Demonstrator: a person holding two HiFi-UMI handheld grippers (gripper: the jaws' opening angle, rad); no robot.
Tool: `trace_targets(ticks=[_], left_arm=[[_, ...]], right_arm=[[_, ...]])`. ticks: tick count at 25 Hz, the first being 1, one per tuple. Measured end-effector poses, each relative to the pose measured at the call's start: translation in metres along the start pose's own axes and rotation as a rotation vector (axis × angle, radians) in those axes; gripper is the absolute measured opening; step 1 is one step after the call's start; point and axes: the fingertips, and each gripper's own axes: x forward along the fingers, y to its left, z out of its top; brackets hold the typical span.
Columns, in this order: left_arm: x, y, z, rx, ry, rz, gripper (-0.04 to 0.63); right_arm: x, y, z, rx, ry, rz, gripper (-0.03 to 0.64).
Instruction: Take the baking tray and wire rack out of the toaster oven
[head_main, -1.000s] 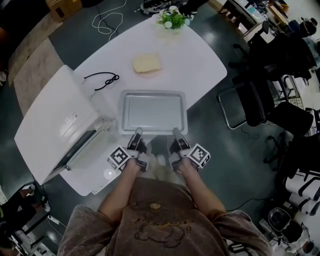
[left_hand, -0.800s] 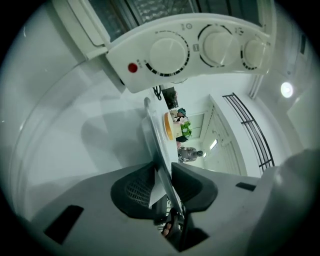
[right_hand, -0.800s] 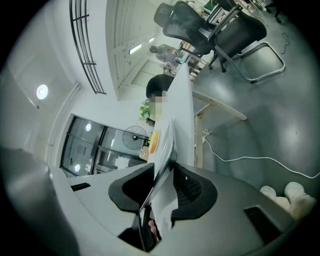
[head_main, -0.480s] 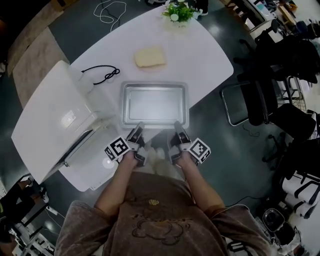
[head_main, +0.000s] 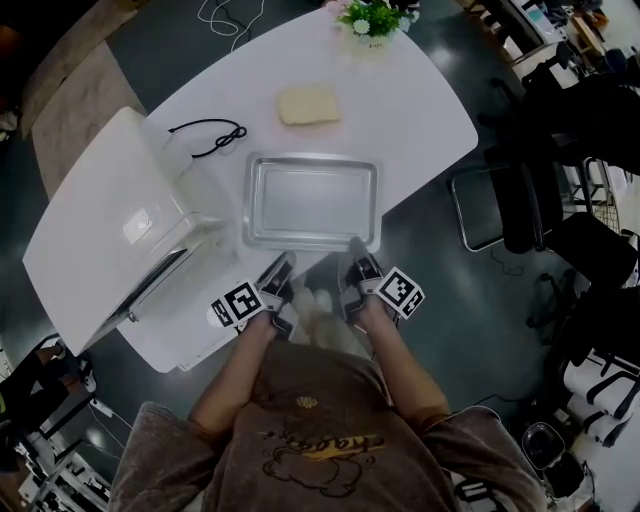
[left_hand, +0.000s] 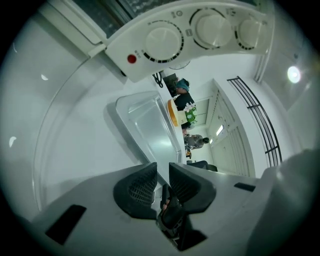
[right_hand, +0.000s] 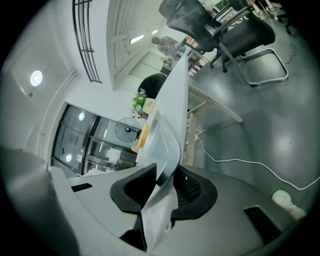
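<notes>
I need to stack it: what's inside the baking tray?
Nothing: the baking tray shows only its bare metal floor. The white table beneath it is hidden.

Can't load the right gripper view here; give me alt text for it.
The right claw, its jaws just closing, pinches the rim of the metal baking tray, seen edge-on with the white table beyond. Right of it: grey floor, a white cable and office chairs.

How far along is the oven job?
Done: the tray is out, lying flat on the table beside the oven. In hand: the right gripper has the tray's near rim between its jaws, which have just been closing; the left gripper, jaws also closing, has them narrowly apart at the rim. Left: the rack, which is not on the table.
</notes>
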Motion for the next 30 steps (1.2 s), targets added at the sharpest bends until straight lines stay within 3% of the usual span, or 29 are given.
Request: trace_targets(ticks=[3,7,13,20,26,30], left_arm=[[-0.005,-0.002,0.004,0.038,-0.019,0.000,0.069],[-0.014,-0.008,0.007,0.063,-0.058,-0.008,0.069],[-0.046,-0.026,0.015,0.085,-0.190,-0.053,0.069],[-0.121,-0.060,0.023,0.170,-0.405,-0.111,0.071],[-0.205,-0.064,0.033,0.169,-0.641,-0.105,0.071],[-0.249,-0.053,0.038,0.151,-0.742,-0.085,0.074]], right_arm=[[0.004,-0.007,-0.008,-0.060,0.068,-0.013,0.104],[0.000,-0.014,-0.011,-0.057,0.108,0.001,0.153],[-0.035,-0.002,-0.026,-0.098,0.150,0.040,0.156],[-0.061,0.080,-0.052,-0.154,0.198,0.273,0.156],[-0.068,0.154,-0.112,-0.195,0.309,0.477,0.156],[-0.069,0.177,-0.150,-0.204,0.390,0.510,0.156]])
